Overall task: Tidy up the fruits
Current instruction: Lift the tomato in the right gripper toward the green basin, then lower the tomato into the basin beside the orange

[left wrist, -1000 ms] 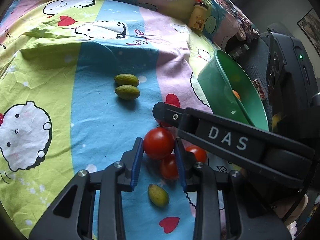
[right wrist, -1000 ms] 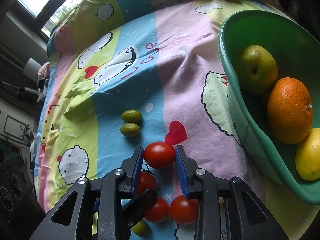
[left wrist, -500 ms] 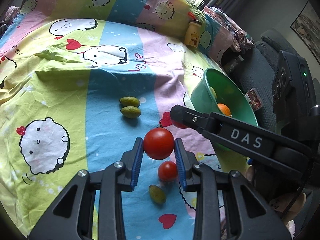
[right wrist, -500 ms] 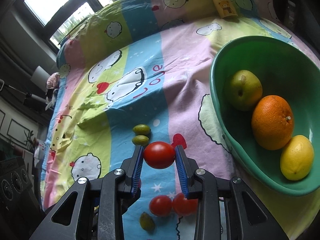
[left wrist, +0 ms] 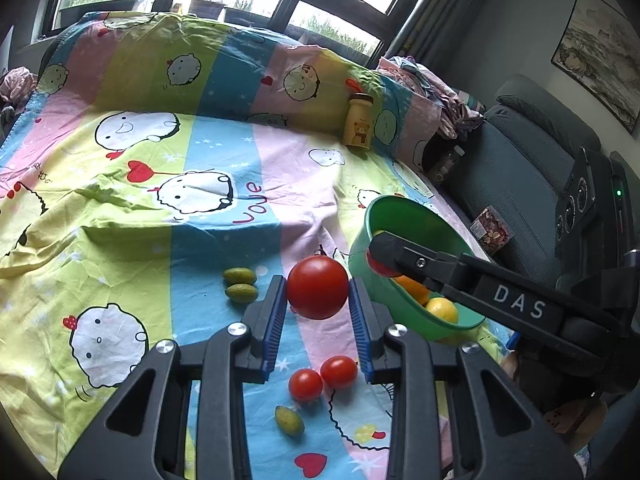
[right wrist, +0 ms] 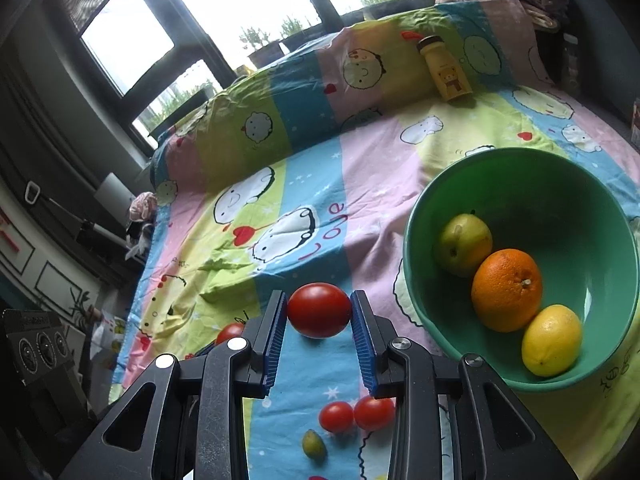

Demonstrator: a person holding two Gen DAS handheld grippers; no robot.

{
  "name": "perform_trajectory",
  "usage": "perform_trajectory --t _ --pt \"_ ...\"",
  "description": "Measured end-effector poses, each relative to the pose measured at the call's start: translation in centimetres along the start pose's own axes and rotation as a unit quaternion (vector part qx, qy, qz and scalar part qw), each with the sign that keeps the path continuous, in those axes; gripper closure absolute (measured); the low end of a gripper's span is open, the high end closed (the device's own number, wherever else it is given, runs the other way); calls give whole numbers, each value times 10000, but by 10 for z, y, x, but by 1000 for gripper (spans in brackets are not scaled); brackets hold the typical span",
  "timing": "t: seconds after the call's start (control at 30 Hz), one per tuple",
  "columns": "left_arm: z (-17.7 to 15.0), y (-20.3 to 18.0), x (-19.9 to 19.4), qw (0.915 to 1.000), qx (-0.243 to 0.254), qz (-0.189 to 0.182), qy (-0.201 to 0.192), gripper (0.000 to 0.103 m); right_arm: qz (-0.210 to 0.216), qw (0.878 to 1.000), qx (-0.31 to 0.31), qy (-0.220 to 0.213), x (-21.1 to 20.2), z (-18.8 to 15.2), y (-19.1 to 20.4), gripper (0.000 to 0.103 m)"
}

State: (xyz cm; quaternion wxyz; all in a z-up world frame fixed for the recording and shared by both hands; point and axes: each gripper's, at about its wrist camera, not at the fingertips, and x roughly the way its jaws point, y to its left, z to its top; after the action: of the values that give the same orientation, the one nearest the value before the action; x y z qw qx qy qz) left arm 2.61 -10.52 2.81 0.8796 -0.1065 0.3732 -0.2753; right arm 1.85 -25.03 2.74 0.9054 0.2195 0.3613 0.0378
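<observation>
- The bed (left wrist: pixel 120 208) carried a green bowl (right wrist: pixel 600 216) holding a pear (right wrist: pixel 464 244), orange (right wrist: pixel 506 290) and lemon (right wrist: pixel 552 340).
- The left tool (left wrist: pixel 318 300) was clamped on a round, glossy red tomato (left wrist: pixel 318 292), raised above the sheet.
- The right tool (right wrist: pixel 319 312) gripped another tomato (right wrist: pixel 319 310), long axis crosswise, left of the bowl.

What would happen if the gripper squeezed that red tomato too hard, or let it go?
The tomato in the right gripper looks smooth and thin-skinned, so a hard squeeze would probably bruise or split it. It is round and shiny, so it might slip from the pads. Dropped on the bedsheet, it would likely roll.
</observation>
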Motion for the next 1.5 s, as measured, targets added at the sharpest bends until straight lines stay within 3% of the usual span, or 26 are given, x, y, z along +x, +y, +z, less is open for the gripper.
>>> perform_trajectory --t 0.2,0.63,1.07,1.5 --pt "7 -20 12 9997 207 -107 2 72 -32 9991 298 -301 -17 8 -21 68" --pt "19 -64 39 9978 528 -388 49 72 -521 9903 1009 -805 -50 16 -79 68" --pt "19 -96 72 9950 756 -587 278 72 -759 9820 1536 -791 -55 14 -118 68" --pt "15 -100 94 9943 684 -630 521 72 -1065 9767 1719 -718 -53 13 -131 68"
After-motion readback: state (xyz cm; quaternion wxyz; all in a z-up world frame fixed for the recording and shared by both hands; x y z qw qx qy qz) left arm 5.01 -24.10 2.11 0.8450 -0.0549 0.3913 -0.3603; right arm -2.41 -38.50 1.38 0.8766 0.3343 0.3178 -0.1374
